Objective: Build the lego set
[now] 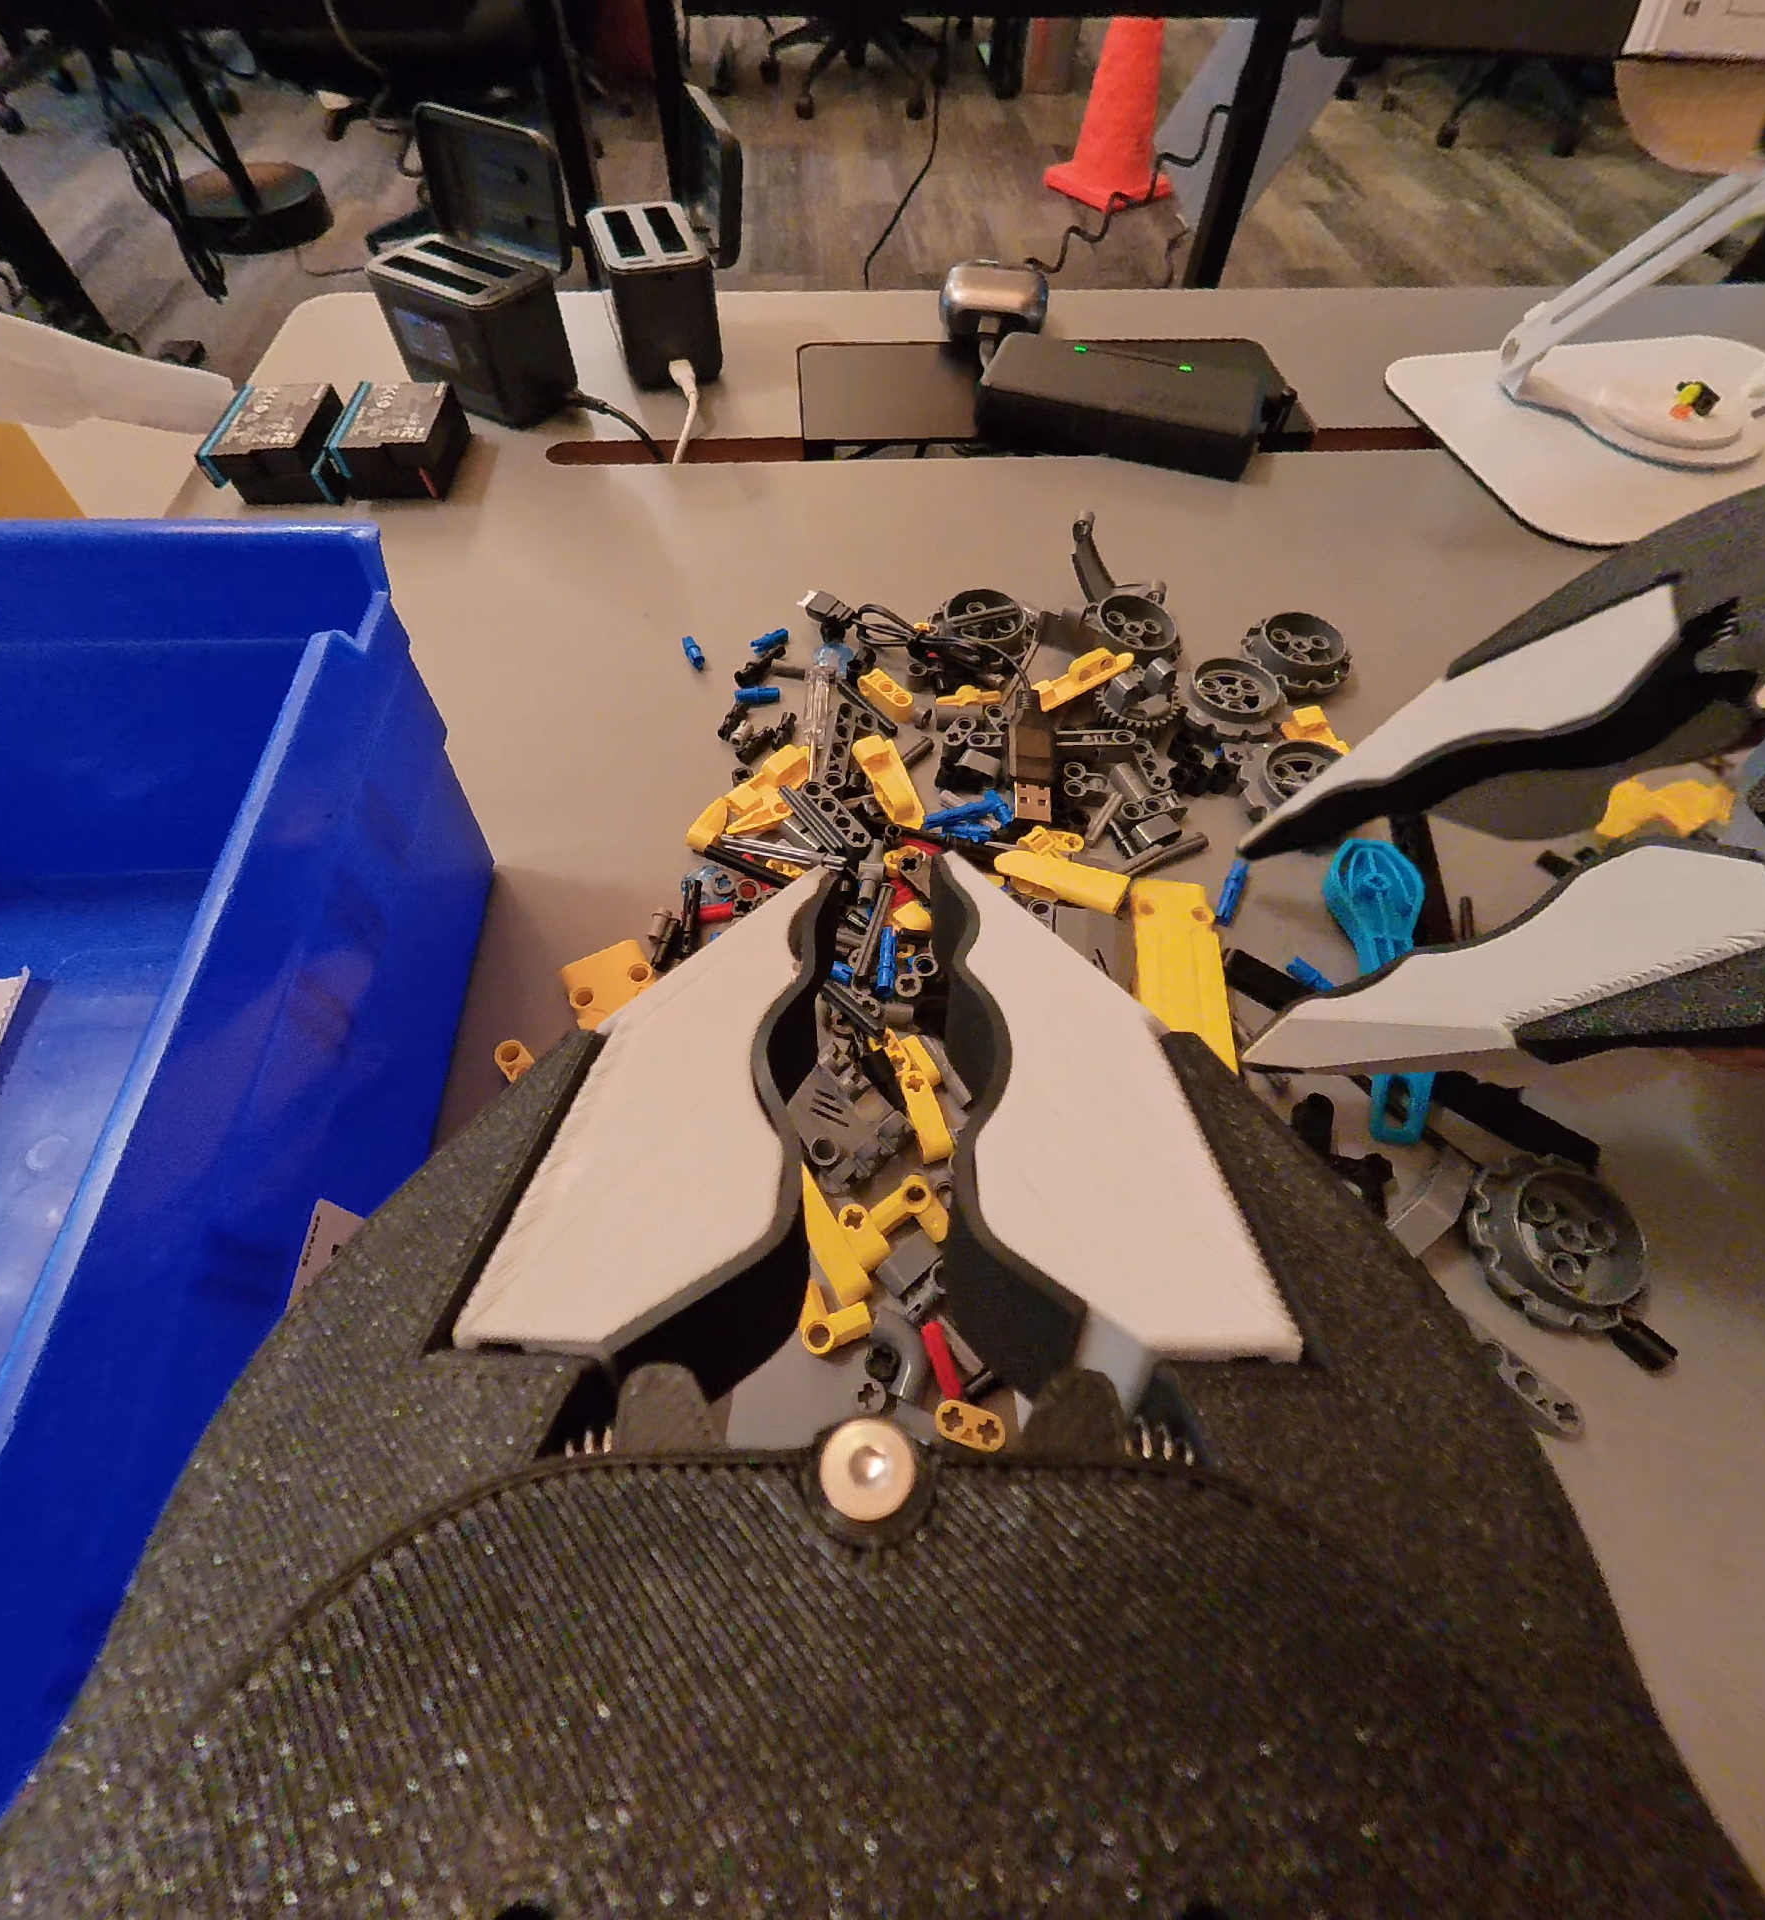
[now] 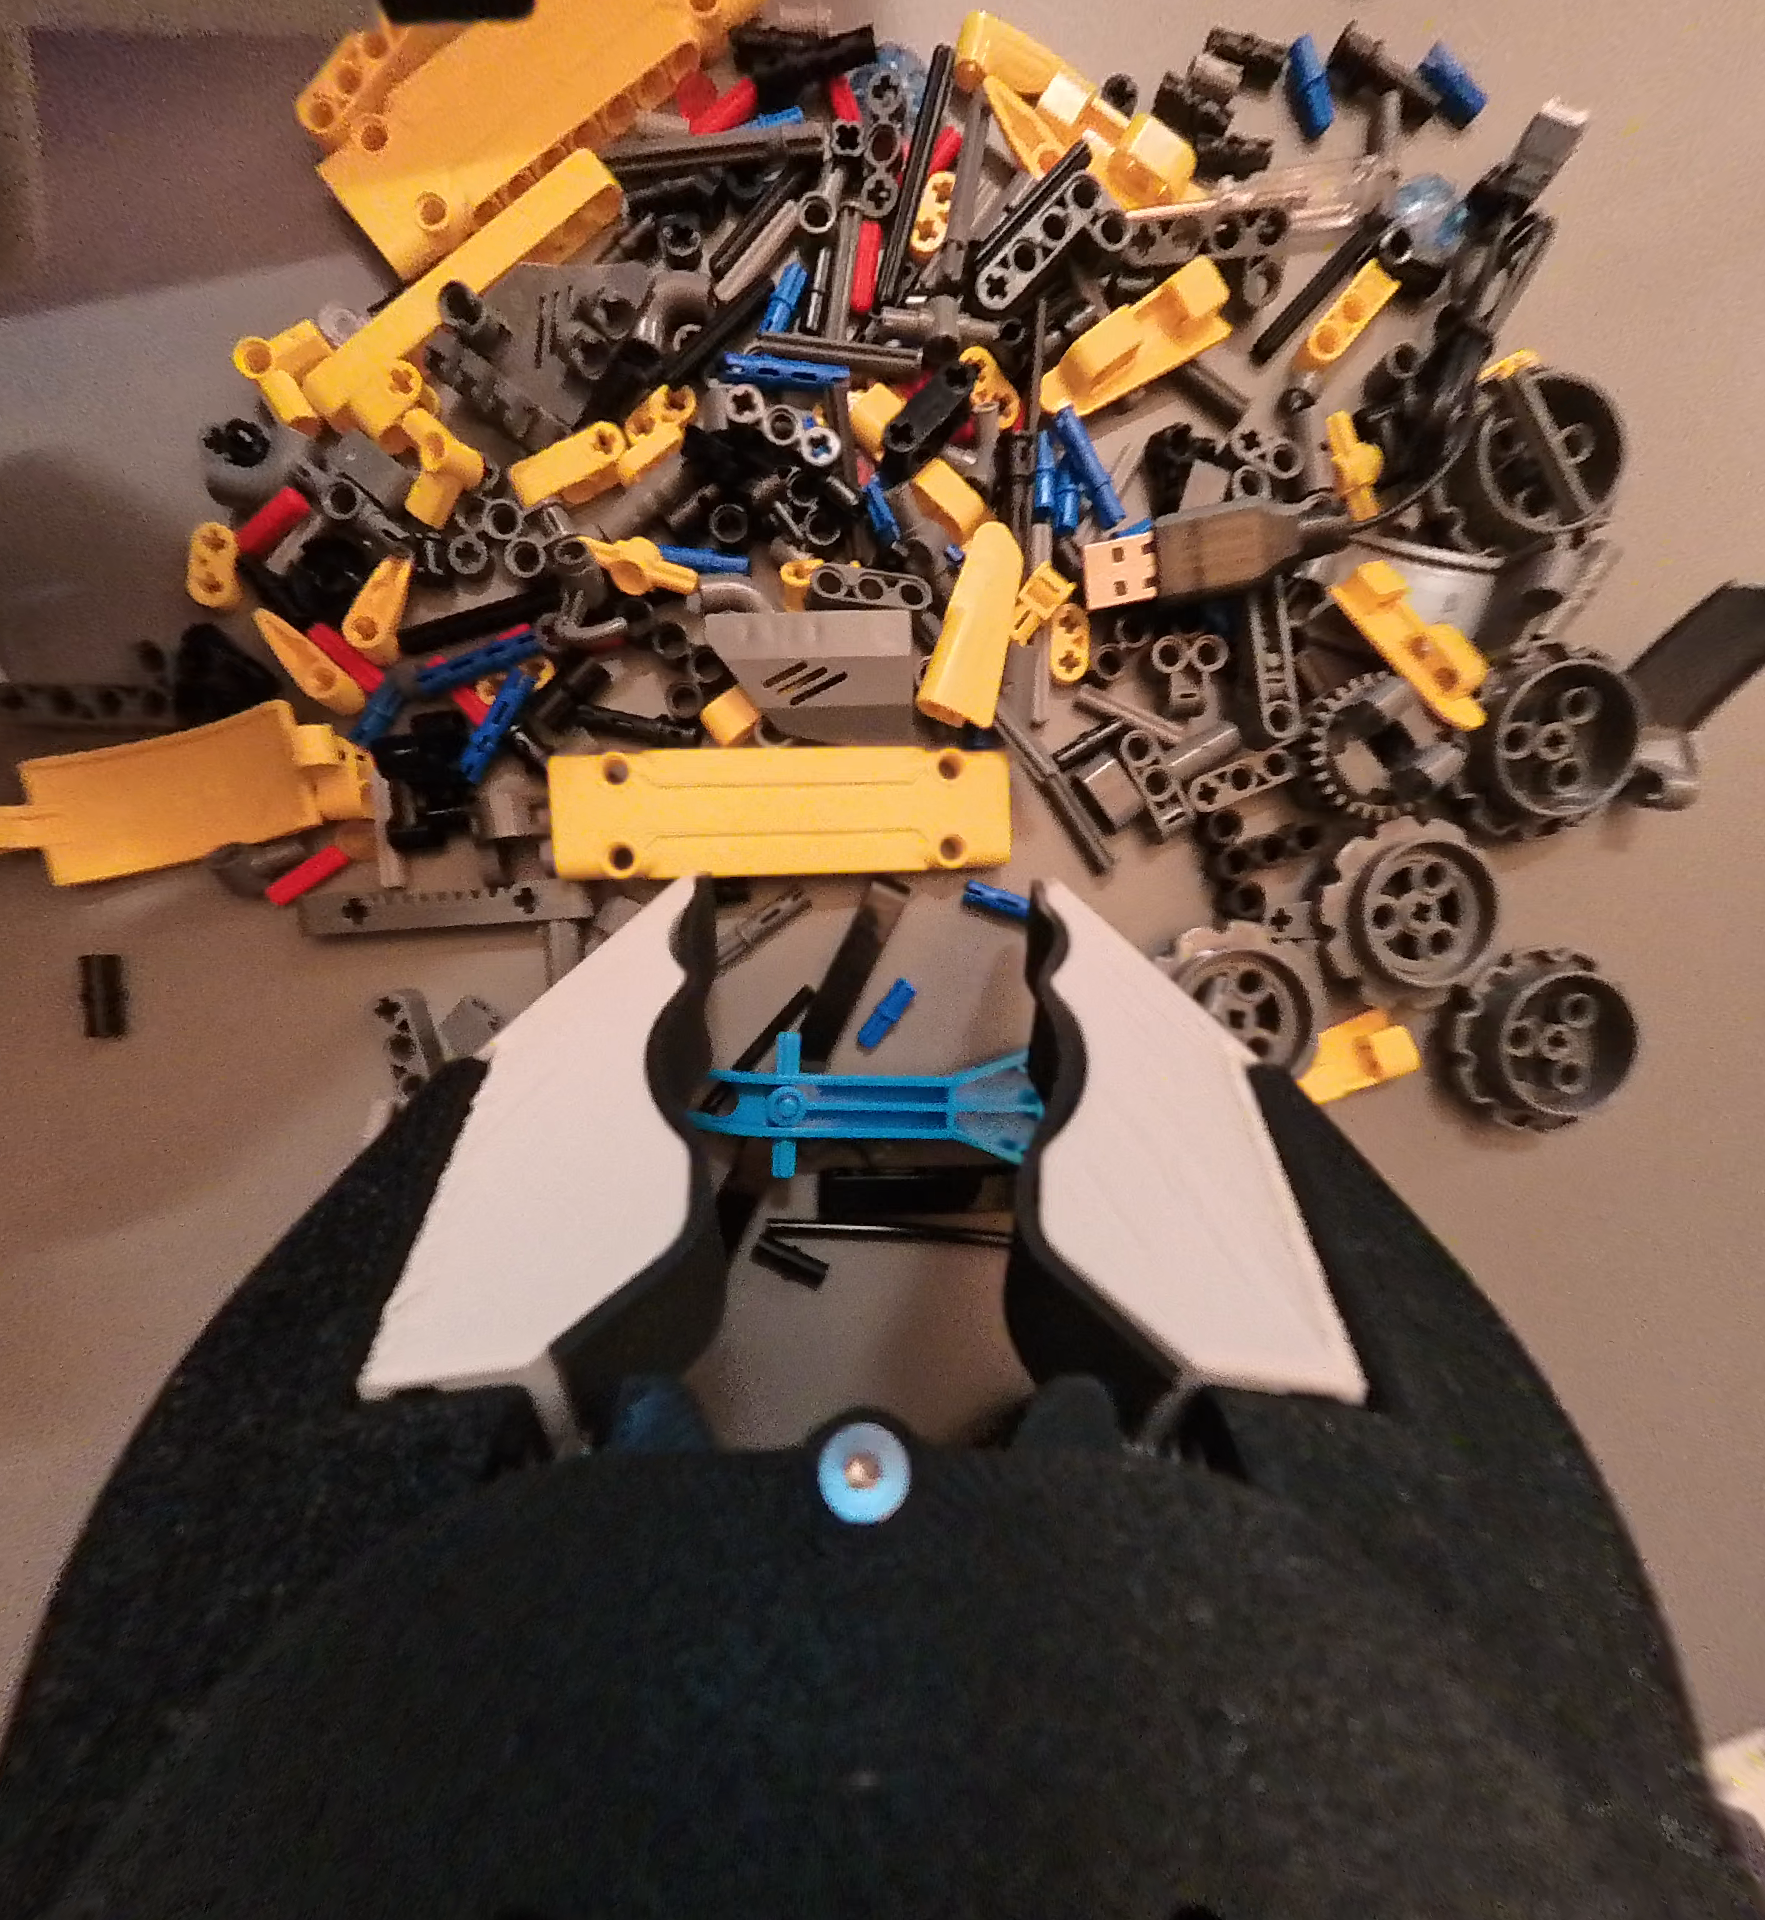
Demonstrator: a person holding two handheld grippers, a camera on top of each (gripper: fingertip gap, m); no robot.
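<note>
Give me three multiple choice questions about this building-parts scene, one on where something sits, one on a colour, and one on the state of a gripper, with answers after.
1. Where is the big bin relative to the pile of parts?
A. left of it
B. right of it
C. on top of it

2. What colour is the long flat panel just past the right gripper?
A. red
B. yellow
C. green

3. How is the right gripper?
A. shut on a wheel
B. shut and empty
C. open over a light-blue tool

Answers: 1 A, the left wrist view shows the bin at left; 2 B, plainly yellow; 3 C, the jaws stand apart with the tool lying between them.
</note>
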